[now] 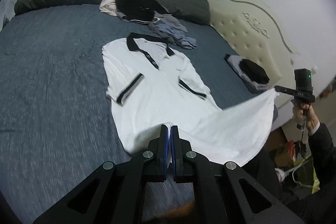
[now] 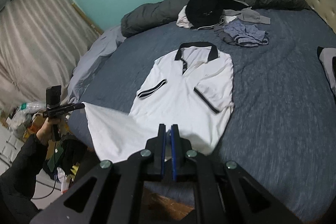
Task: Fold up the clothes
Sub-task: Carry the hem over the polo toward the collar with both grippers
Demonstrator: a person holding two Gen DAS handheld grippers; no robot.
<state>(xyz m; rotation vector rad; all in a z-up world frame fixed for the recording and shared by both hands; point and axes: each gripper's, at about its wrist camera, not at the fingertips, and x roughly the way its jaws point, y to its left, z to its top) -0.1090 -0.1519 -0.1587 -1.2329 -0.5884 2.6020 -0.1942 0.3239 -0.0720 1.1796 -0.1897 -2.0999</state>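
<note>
We see a white polo shirt (image 1: 159, 85) with a black collar and black-and-grey sleeve bands lying face up on the bed (image 1: 52, 77), both sleeves folded in over the chest and the collar pointing toward the far side. Our left tool (image 1: 169, 129) is clamped on one corner of the hem, and our right tool (image 2: 168, 129) is clamped on the other, so the hem is lifted off the blue bedcover and stretched between them. In the left view the right tool appears at the frame's right edge, pinching the cloth tip, with a hand (image 1: 304, 112) on its grip. Motion blurs the bedcover and the shirt's edges. Beyond the collar lies a heap of clothes (image 2: 220, 14), black, grey and blue, too tangled for us to tell piece from piece. A folded pile (image 1: 250, 72) sits near the headboard (image 1: 247, 30); the right view cuts it off. The clutter on the floor beside the bed is hard to make out.
</note>
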